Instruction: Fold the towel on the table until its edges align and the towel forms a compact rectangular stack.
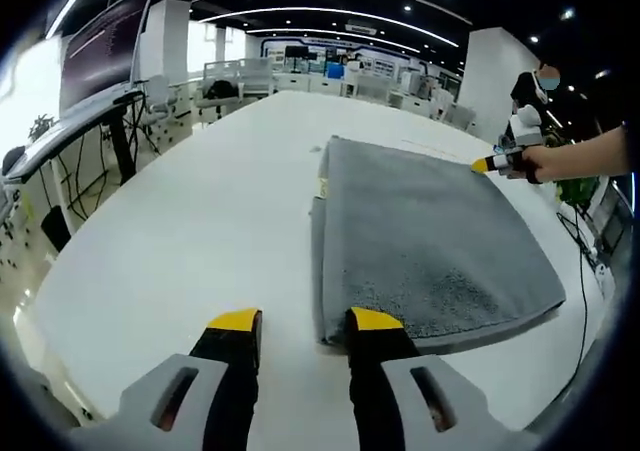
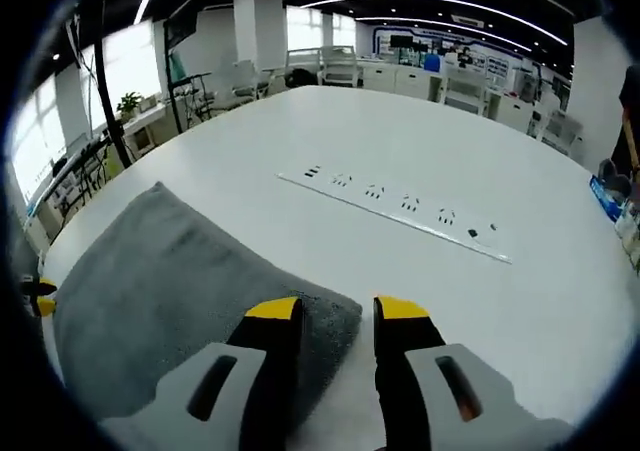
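A grey towel (image 1: 420, 241) lies folded in a thick rectangle on the white table (image 1: 200, 221). In the left gripper view my left gripper (image 1: 305, 323) is open at the towel's near corner, its right jaw against the towel's edge. The right gripper (image 1: 492, 163), held by a hand (image 1: 545, 161), sits at the towel's far right corner. In the right gripper view my right gripper (image 2: 337, 311) is open, its left jaw over the towel (image 2: 170, 281) and the towel's corner reaching into the gap between the jaws. The left gripper's yellow tip (image 2: 40, 298) peeks in beyond the towel's far end.
A row of sockets (image 2: 400, 206) is set flush into the table beyond the towel. A monitor (image 1: 105, 41) on a desk stands past the table's left edge. A person (image 1: 540, 91) is at the back right. A black cable (image 1: 582, 261) hangs off the right edge.
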The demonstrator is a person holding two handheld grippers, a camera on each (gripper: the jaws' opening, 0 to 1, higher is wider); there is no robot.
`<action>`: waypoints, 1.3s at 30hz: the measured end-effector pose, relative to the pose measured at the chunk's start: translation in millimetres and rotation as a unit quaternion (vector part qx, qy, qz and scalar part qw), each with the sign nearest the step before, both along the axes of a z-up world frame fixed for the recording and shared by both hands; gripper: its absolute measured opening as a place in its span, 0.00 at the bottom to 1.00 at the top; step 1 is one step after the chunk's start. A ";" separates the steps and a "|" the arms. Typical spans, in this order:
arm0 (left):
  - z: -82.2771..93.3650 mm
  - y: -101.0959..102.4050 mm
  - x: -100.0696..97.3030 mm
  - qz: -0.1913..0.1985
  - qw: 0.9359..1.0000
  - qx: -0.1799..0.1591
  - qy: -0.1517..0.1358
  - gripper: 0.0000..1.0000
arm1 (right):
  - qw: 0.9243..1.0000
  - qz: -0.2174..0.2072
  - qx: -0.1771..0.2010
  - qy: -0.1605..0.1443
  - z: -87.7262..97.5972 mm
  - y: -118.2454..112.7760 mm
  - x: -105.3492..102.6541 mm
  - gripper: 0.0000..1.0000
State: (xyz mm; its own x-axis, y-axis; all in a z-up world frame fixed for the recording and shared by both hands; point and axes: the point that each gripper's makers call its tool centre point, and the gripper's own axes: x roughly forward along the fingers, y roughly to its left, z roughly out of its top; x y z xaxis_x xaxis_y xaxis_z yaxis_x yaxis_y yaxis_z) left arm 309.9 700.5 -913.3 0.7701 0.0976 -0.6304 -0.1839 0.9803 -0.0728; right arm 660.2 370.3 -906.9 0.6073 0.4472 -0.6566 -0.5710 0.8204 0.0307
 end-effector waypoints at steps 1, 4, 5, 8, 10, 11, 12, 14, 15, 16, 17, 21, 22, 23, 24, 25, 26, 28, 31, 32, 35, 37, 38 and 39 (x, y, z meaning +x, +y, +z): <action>-0.1 -0.5 0.1 -0.002 1.000 0.001 0.000 0.34 | 1.000 -0.004 0.000 0.004 -2.3 -1.9 -3.4 0.28; 0.6 -4.4 1.2 -0.012 1.000 0.001 0.000 0.30 | 1.000 -0.005 -0.009 0.010 -9.8 -5.8 -10.6 0.26; 0.7 -6.6 1.7 -0.017 1.000 0.002 0.001 0.28 | 1.000 -0.014 0.005 0.006 -9.3 -5.6 -10.0 0.25; -0.2 -7.3 2.9 -0.025 1.000 0.007 0.002 0.26 | 1.000 -0.018 0.004 0.000 -9.4 -7.2 -9.3 0.22; 0.2 -8.3 4.4 -0.027 1.000 0.009 0.000 0.25 | 1.000 -0.005 0.004 -0.003 -9.0 -0.8 -11.6 0.15; 0.2 -8.3 5.2 -0.029 1.000 0.010 -0.002 0.24 | 1.000 0.010 0.010 0.001 -9.4 4.5 -13.9 0.10; 0.2 -9.7 6.3 -0.034 0.999 0.011 -0.005 0.23 | 1.000 0.017 0.003 -0.003 -9.4 5.6 -13.9 0.08; -0.4 -12.3 6.9 -0.040 0.999 0.008 -0.005 0.19 | 1.000 0.017 -0.002 -0.009 -9.2 4.4 -12.7 0.08; -0.7 -14.3 7.4 -0.046 0.999 0.008 -0.005 0.16 | 1.000 0.017 -0.001 -0.010 -9.3 3.9 -12.4 0.08; -1.9 -18.8 7.2 -0.050 0.999 0.001 -0.003 0.12 | 1.000 0.016 0.004 -0.010 -9.6 3.2 -12.6 0.08; -2.1 -19.5 7.3 -0.047 0.999 0.000 -0.004 0.12 | 1.000 0.016 0.007 -0.011 -9.6 2.9 -13.1 0.07; -1.7 -21.0 6.9 -0.039 0.999 -0.004 -0.016 0.10 | 1.000 0.016 0.006 -0.013 -8.4 -1.0 -16.9 0.05; -1.0 -22.9 8.5 -0.042 0.999 -0.004 -0.018 0.10 | 1.000 0.017 0.004 -0.014 -8.3 -3.2 -17.3 0.05; -1.5 -28.0 8.9 -0.048 0.999 -0.009 -0.013 0.10 | 1.000 0.018 0.001 -0.015 -8.2 -5.5 -17.5 0.05; -1.5 -29.0 10.2 -0.055 0.998 -0.006 -0.012 0.09 | 1.000 0.020 -0.002 -0.017 -8.2 -9.6 -17.8 0.04; -1.7 -33.5 11.1 -0.072 0.997 -0.003 -0.007 0.09 | 1.000 0.021 -0.004 -0.017 -8.1 -12.7 -18.5 0.04; -2.5 -37.9 10.8 -0.076 0.997 -0.009 -0.002 0.08 | 1.000 0.021 -0.007 -0.018 -7.8 -17.9 -19.0 0.04; -2.2 -45.5 14.1 -0.095 0.995 0.003 0.005 0.08 | 1.000 0.016 -0.008 -0.016 -7.8 -29.5 -19.5 0.04; -3.5 -62.7 16.5 -0.124 0.992 0.011 0.015 0.08 | 1.000 0.007 -0.009 -0.016 -8.3 -48.2 -20.2 0.04; -3.5 -69.2 18.1 -0.137 0.990 0.016 0.017 0.07 | 1.000 0.002 -0.010 -0.016 -8.4 -56.4 -20.7 0.04; -1.3 -90.6 20.1 -0.167 0.986 0.021 0.023 0.07 | 1.000 -0.008 -0.012 -0.017 -8.5 -74.5 -20.9 0.04; 0.7 -105.5 22.0 -0.188 0.982 0.028 0.026 0.07 | 1.000 -0.017 -0.012 -0.017 -9.3 -89.7 -19.8 0.04; 1.4 -112.1 22.2 -0.194 0.980 0.028 0.028 0.06 | 1.000 -0.021 -0.012 -0.016 -9.6 -95.8 -19.4 0.04; 2.1 -122.0 22.5 -0.208 0.977 0.029 0.029 0.06 | 0.999 -0.026 -0.012 -0.016 -10.7 -105.8 -17.8 0.04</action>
